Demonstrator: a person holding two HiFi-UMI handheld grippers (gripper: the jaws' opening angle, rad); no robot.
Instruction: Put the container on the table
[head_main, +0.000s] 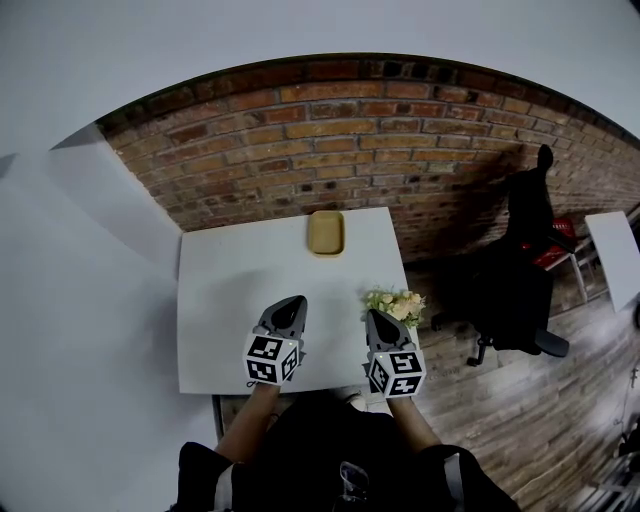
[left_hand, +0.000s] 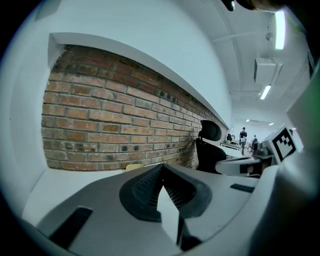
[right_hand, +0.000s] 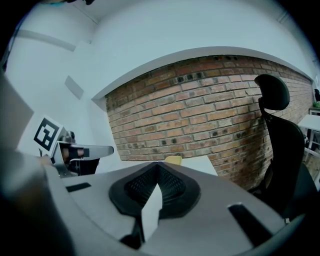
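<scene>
container (head_main: 326, 233) sits on table (head_main: 225, 300), far edge by brick wall (head_main: 400, 150). left claw (head_main: 293, 304), right claw (head_main: 373, 317) pressed together, empty, hovering over near edge, well apart: likely placement done.

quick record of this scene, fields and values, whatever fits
task object: shallow tan rectangular container, at the table's far edge near the wall, untouched
surface: white square table
left gripper: jaws together, empty, above the table
right gripper: jaws together, empty
also on table: pale flower bouquet, right edge
beside table: black office chair, to the right
backdrop: red brick wall
</scene>
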